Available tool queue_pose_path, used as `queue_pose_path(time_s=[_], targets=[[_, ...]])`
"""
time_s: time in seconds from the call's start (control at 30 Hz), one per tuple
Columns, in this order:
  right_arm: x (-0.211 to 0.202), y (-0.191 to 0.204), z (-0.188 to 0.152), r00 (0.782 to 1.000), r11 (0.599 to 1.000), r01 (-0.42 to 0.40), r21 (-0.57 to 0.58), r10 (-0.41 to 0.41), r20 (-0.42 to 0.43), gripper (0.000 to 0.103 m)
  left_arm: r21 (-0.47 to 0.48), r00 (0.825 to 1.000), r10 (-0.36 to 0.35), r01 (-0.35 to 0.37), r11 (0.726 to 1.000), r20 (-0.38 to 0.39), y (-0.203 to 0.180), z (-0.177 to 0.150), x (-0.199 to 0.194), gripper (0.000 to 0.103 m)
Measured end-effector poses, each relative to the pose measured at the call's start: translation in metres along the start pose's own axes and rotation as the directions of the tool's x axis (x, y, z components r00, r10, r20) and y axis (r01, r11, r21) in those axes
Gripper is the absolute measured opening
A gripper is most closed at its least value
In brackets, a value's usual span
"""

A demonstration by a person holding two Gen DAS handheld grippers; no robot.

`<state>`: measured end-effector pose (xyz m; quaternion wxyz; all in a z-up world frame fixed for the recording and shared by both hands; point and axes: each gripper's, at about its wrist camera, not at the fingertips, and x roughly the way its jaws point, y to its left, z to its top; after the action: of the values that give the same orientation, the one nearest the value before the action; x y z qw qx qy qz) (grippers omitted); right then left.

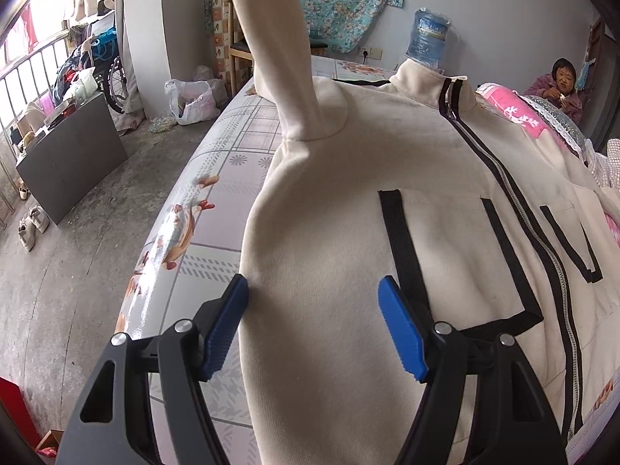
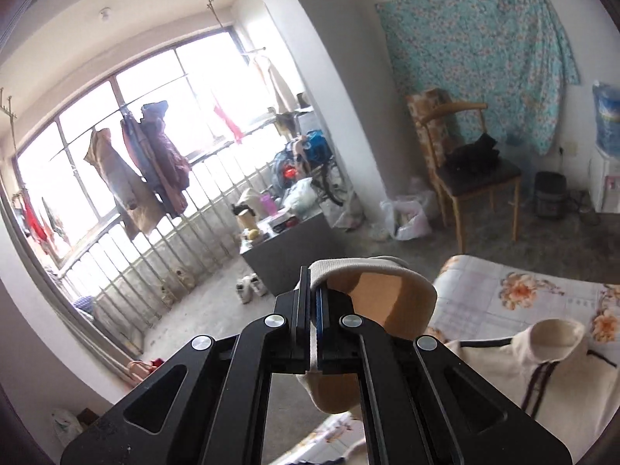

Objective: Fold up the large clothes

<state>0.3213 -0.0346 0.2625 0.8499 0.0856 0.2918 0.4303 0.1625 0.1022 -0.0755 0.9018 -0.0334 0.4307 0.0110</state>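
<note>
A cream zip-up jacket (image 1: 387, 201) with black trim lies front-up on the flowered bed (image 1: 217, 178). Its left sleeve (image 1: 279, 50) is lifted straight up out of the frame. My left gripper (image 1: 314, 290) is open, its blue pads either side of the jacket's lower left edge, low over the cloth. My right gripper (image 2: 313, 290) is shut on the sleeve cuff (image 2: 372, 283) and holds it high above the bed. The jacket's collar (image 2: 558, 337) shows below it in the right wrist view.
A person (image 1: 562, 85) sits at the far right behind a pink quilt (image 1: 519, 116). A water bottle (image 1: 426, 38) stands beyond the collar. On the floor to the left are a dark cabinet (image 1: 73, 155), shoes (image 1: 33, 224) and a plastic bag (image 1: 190, 100). A wooden chair (image 2: 465, 170) stands by the wall.
</note>
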Motion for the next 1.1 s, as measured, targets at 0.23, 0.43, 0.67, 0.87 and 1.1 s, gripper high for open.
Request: queue_pose_path(time_s=[0.23, 0.43, 0.67, 0.87, 1.1], targets=[[-0.032, -0.170, -0.117, 0.916, 0.917, 0.365, 0.164, -0.321, -0.242, 0.000, 0.004, 1.000, 0.015, -0.015, 1.000, -0.003, -0.001, 0.000, 0.001, 0.068], [-0.046, -0.225, -0.175, 0.875, 0.873, 0.432, 0.227, -0.344, -0.342, 0.000, 0.030, 0.999, 0.051, -0.051, 0.998, -0.013, -0.008, 0.000, 0.004, 0.068], [-0.077, -0.270, -0.218, 0.864, 0.817, 0.465, 0.340, -0.335, -0.376, 0.000, 0.031, 0.998, 0.055, -0.054, 0.998, -0.014, -0.008, 0.000, 0.004, 0.068], [-0.074, -0.308, -0.257, 0.834, 0.771, 0.508, 0.385, -0.329, -0.442, 0.026, 0.029, 0.999, 0.052, -0.052, 0.998, -0.013, -0.009, 0.000, 0.003, 0.068], [-0.062, -0.326, -0.274, 0.848, 0.773, 0.473, 0.424, -0.268, -0.457, 0.053, 0.006, 1.000, 0.020, -0.020, 1.000, -0.005, -0.004, 0.002, 0.002, 0.068]])
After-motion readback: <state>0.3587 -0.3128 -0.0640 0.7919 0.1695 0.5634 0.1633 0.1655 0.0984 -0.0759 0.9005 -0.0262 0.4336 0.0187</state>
